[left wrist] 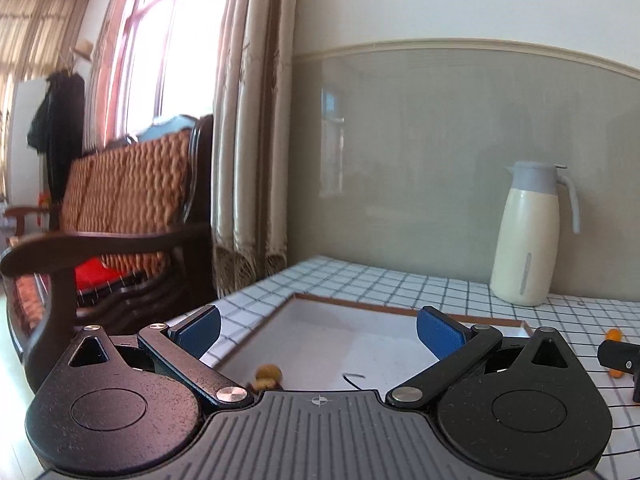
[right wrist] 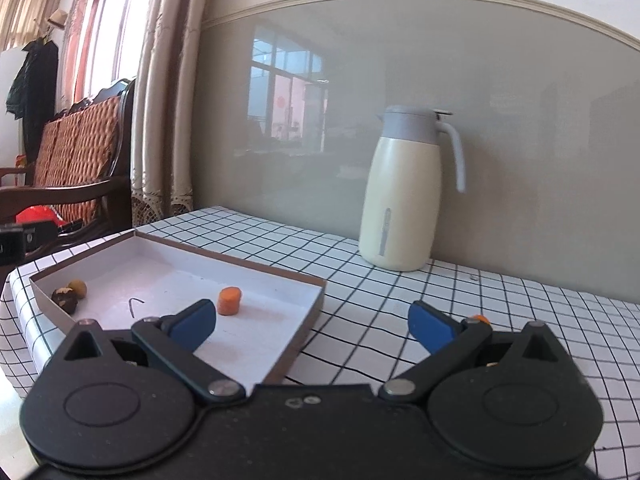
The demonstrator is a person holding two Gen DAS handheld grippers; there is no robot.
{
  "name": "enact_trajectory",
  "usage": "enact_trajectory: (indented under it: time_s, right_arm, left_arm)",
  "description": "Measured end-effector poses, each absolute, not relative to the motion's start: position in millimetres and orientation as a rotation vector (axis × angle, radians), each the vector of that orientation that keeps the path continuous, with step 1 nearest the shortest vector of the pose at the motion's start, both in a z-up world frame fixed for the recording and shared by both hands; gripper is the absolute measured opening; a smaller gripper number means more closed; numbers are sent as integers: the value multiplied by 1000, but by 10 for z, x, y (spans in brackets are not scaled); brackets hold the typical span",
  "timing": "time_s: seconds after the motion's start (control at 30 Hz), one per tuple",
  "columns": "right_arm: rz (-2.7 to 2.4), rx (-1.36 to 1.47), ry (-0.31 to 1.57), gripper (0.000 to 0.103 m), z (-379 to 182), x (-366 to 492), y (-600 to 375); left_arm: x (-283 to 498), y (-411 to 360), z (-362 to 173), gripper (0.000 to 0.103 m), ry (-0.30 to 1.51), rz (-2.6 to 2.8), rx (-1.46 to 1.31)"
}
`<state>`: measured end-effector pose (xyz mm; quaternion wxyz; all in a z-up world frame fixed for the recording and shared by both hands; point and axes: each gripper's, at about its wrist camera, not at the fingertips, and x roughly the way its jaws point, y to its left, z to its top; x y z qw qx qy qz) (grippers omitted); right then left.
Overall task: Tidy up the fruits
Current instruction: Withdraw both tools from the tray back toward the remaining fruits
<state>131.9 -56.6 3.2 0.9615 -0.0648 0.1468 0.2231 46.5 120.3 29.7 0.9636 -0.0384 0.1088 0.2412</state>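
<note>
A shallow white box with a brown rim (right wrist: 308, 280) lies on the checked table; it also shows in the left wrist view (left wrist: 360, 304). In it lie an orange carrot-like chunk (right wrist: 229, 300), two small brownish fruits (right wrist: 70, 293) and a thin dark stem (right wrist: 135, 305). The brownish fruits show in the left wrist view (left wrist: 268, 376) just ahead of my left gripper (left wrist: 318, 330), which is open and empty over the box. My right gripper (right wrist: 312, 322) is open and empty over the box's right edge. A small orange fruit (right wrist: 479, 319) peeks behind its right finger; orange pieces (left wrist: 614, 336) lie on the table.
A cream thermos jug with a grey lid (right wrist: 404, 192) stands at the back against the wall, also in the left wrist view (left wrist: 528, 236). A wooden sofa (left wrist: 120, 216) and curtains (left wrist: 248, 120) are left of the table (right wrist: 400, 280).
</note>
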Motion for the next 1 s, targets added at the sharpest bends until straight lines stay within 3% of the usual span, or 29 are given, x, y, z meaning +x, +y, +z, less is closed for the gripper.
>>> enact_trajectory:
  time_s: [1.0]
  right_arm:
    - [240, -12, 229, 97, -150, 955, -1718]
  left_arm:
    - [274, 196, 39, 103, 148, 238, 1]
